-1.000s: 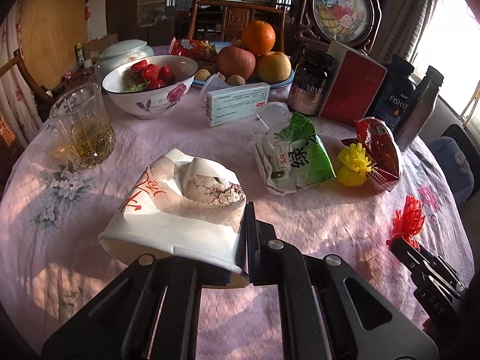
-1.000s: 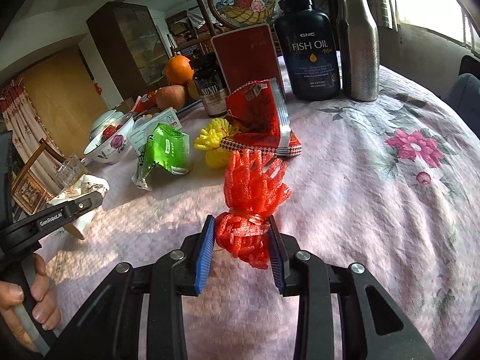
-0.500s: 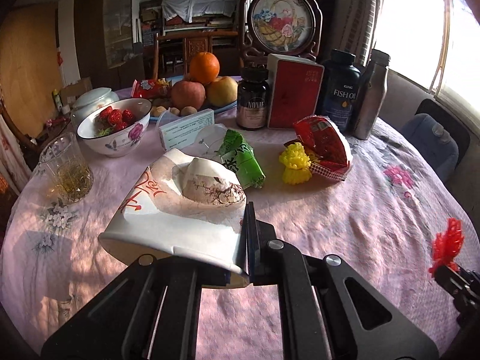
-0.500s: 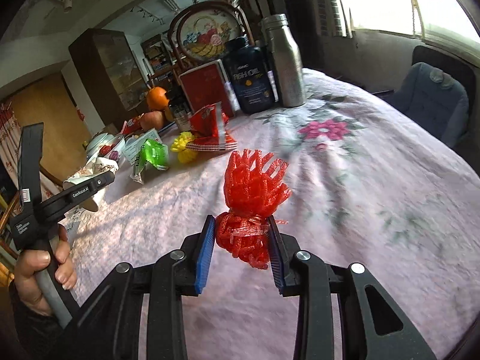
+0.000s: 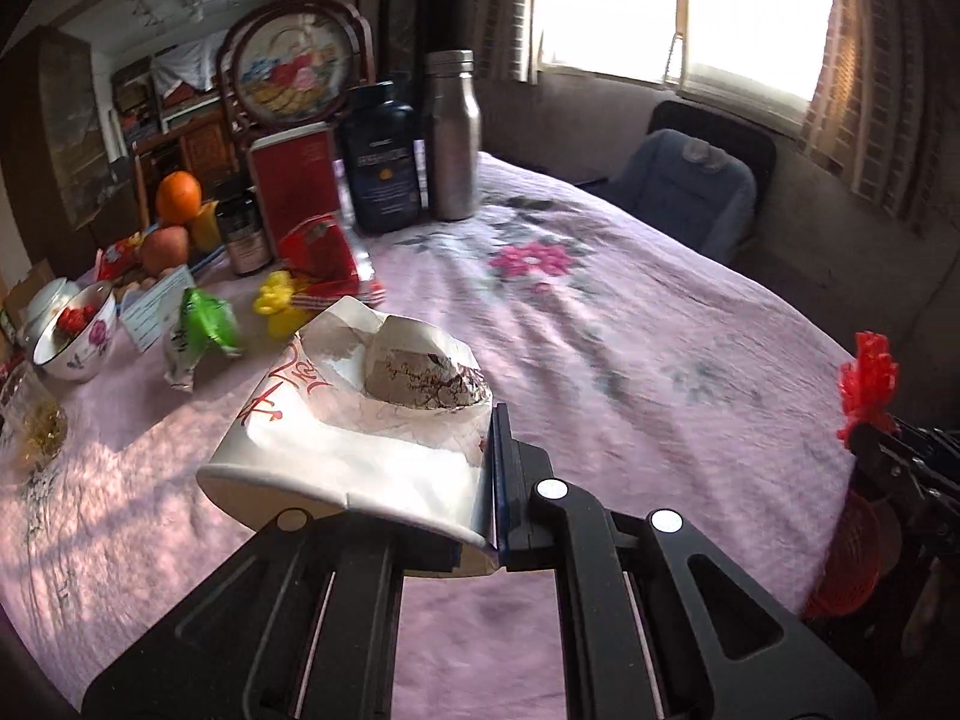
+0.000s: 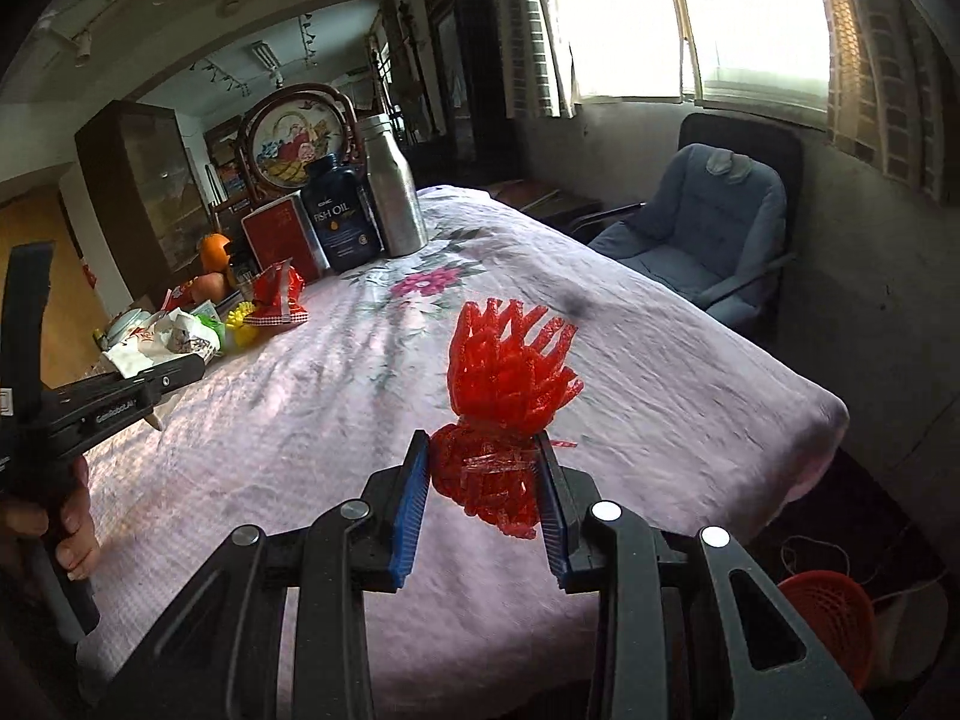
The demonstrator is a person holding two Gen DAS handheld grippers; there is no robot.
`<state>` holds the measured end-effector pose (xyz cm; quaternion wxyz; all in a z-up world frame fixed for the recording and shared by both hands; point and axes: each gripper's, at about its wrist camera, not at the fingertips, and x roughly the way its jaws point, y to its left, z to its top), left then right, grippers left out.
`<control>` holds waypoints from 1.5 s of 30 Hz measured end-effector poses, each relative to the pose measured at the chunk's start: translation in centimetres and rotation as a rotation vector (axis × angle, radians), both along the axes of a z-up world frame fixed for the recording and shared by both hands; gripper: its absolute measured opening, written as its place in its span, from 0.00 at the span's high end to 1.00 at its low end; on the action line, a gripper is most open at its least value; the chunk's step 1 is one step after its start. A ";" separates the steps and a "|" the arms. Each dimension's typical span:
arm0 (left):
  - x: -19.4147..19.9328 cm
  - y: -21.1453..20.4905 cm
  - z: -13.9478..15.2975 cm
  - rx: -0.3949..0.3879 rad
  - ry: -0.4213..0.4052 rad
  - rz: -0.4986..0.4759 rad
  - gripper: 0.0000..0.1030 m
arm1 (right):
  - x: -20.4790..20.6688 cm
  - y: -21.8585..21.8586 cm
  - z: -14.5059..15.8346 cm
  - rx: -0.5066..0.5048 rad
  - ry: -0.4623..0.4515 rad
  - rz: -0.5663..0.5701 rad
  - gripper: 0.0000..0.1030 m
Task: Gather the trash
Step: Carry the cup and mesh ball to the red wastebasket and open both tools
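My left gripper (image 5: 487,498) is shut on the rim of a crushed white paper cup (image 5: 336,438) with red writing, held above the pink tablecloth (image 5: 600,360). My right gripper (image 6: 483,483) is shut on a red foam net (image 6: 510,372), near the table's right edge. The left wrist view shows that red foam net (image 5: 870,375) at far right. In the right wrist view, the left gripper (image 6: 174,372) and crushed paper cup (image 6: 162,339) sit at left. A green wrapper (image 5: 204,324), a yellow foam net (image 5: 276,300) and a red wrapper (image 5: 324,264) lie on the table.
A red mesh basket (image 6: 828,612) stands on the floor beside the table's right edge. A steel bottle (image 6: 393,204), a fish oil jar (image 6: 339,222), a red box (image 6: 276,234), fruit and a strawberry bowl (image 5: 75,330) crowd the far left. A blue chair (image 6: 702,228) stands by the window.
Both grippers have swung right across the table, each still holding its item. The cluttered end has dropped back to the left, and the table's right edge and the red basket have come into view.
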<state>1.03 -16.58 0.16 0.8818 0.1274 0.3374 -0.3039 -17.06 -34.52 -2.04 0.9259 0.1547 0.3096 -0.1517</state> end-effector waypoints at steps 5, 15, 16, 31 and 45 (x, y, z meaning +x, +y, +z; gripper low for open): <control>-5.2 -5.6 0.4 0.037 -0.020 -0.131 0.92 | -3.0 -2.3 -1.2 0.002 0.007 -0.039 0.67; -14.2 -16.5 -1.7 0.093 0.029 -0.405 0.92 | -11.6 -9.3 -5.7 0.059 0.095 -0.226 0.67; -15.0 -17.6 -2.1 0.099 0.042 -0.431 0.92 | -12.4 -9.9 -6.3 0.066 0.111 -0.244 0.67; -23.4 -30.1 -12.1 0.249 0.305 -0.748 0.92 | -20.7 -16.5 -18.0 0.320 0.294 -0.428 0.68; -27.4 -35.6 -21.6 0.416 0.462 -0.840 0.92 | -23.0 -19.6 -22.8 0.452 0.341 -0.486 0.67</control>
